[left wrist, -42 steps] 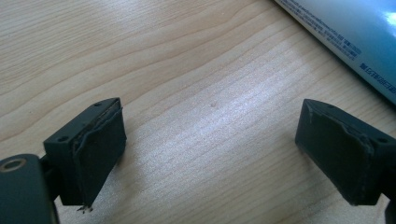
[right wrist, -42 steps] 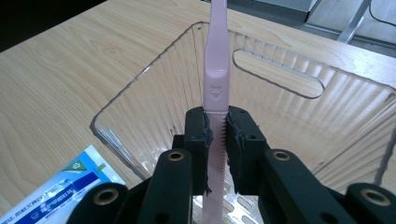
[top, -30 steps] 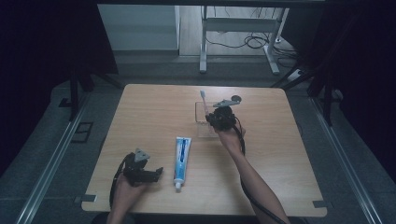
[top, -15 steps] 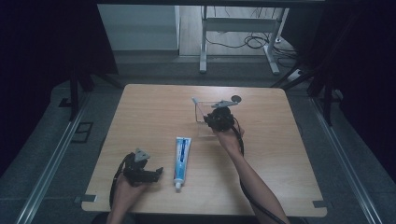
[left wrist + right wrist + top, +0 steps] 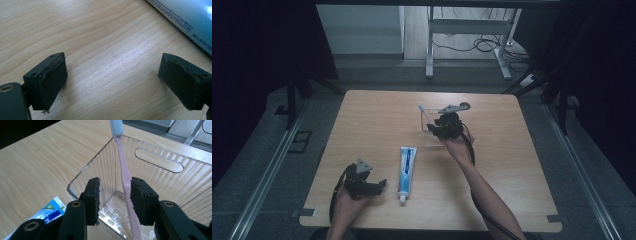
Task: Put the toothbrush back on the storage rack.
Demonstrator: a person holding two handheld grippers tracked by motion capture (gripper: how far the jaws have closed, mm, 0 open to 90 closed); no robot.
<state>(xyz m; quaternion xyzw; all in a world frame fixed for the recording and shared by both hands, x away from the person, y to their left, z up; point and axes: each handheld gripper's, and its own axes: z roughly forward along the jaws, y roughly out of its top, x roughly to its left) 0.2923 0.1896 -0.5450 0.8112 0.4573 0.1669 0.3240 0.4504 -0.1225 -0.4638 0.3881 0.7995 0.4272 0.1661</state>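
Opening within the last moment, the right gripper [image 5: 113, 200] jaws have let go of the pink toothbrush [image 5: 124, 178]: it stands between them, close against the right-hand pad, with a clear gap to the left one. Compared with a second ago, the brush now sits down inside the clear ribbed bin [image 5: 160, 170], its white head leaning out over the far rim. My reading is that the drop-off is done and the gripper can back out. Beyond the bin, nearer the person, the toothpaste tube [image 5: 406, 167] lies flat on the desk [image 5: 512, 165]. Just beside it the left gripper [image 5: 379, 186] rests with jaws spread wide over bare wood.
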